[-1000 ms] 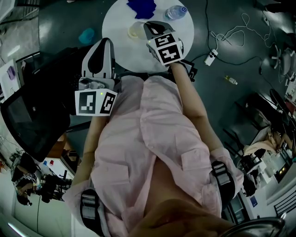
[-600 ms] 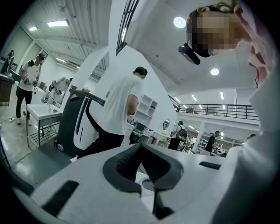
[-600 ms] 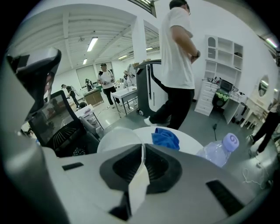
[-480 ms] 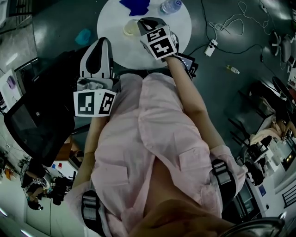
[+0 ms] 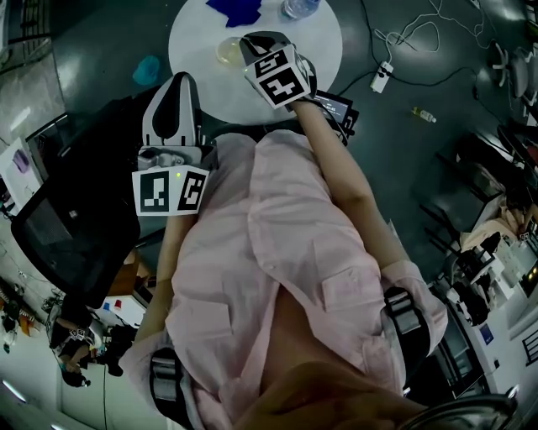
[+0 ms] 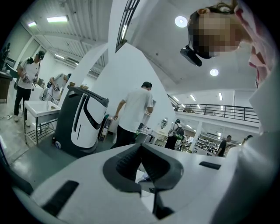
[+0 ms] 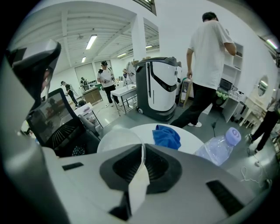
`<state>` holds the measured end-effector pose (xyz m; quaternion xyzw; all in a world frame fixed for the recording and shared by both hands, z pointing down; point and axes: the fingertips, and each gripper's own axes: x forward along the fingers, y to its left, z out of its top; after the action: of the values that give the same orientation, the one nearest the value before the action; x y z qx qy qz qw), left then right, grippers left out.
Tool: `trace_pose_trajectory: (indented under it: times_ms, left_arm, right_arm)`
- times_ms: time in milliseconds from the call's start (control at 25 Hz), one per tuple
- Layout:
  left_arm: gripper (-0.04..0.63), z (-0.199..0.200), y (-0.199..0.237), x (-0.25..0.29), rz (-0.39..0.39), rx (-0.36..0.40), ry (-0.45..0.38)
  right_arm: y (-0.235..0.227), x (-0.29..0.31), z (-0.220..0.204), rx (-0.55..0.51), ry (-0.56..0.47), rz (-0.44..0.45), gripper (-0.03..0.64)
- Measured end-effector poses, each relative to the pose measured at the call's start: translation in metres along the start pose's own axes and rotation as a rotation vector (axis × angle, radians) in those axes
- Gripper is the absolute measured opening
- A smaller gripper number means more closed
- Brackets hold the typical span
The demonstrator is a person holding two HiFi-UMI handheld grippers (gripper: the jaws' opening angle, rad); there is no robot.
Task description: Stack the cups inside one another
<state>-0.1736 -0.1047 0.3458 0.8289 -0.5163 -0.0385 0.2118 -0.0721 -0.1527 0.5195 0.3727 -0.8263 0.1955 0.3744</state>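
Where the head view looks down, right tool (image 5: 245, 46): clamped on the near rim of a clear cup (image 5: 227, 52), reaching in over the round white tabletop (image 5: 319, 46).
Head view, left tool (image 5: 178, 82): held off the tabletop's near-left edge, above a black chair (image 5: 76, 227), touching nothing and well apart from the cup.
Head view, edges and room: a blue cloth (image 5: 235, 10) and a water bottle (image 5: 298, 7) lie at the far edge; open white surface shows to the right of the right tool.
Head view, floor (image 5: 403, 168): dark, with a white cable (image 5: 420, 34) at right and a teal thing (image 5: 150, 69) just off the tabletop's left edge.
Left gripper view, left tool (image 6: 141, 146): jaws clenched together with nothing between them, pointing about level into a bright white hall, toward a person in a white shirt (image 6: 133, 113) and a black-and-white machine (image 6: 83, 122).
Right gripper view, right tool (image 7: 143, 151): pads pinch the cup's thin wall. The cup (image 7: 118, 140) bulges out to the left of the jaws, at the tabletop's left side, and whether its base rests there cannot be told.
Right gripper view, tabletop (image 7: 192, 135): the blue cloth (image 7: 166, 136) is just beyond the jaws and the water bottle (image 7: 216, 148) lies at right, with the chair (image 7: 61, 127) off the left edge.
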Motion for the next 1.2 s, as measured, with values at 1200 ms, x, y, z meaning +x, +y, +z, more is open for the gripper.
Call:
trace_pose_trajectory:
  times_ms: [1200]
  left_arm:
    - [0.018,-0.001,0.004,0.001,0.004,-0.006,0.012]
  right_arm:
    - [0.013,0.030,-0.019,-0.075,0.091,0.032,0.035]
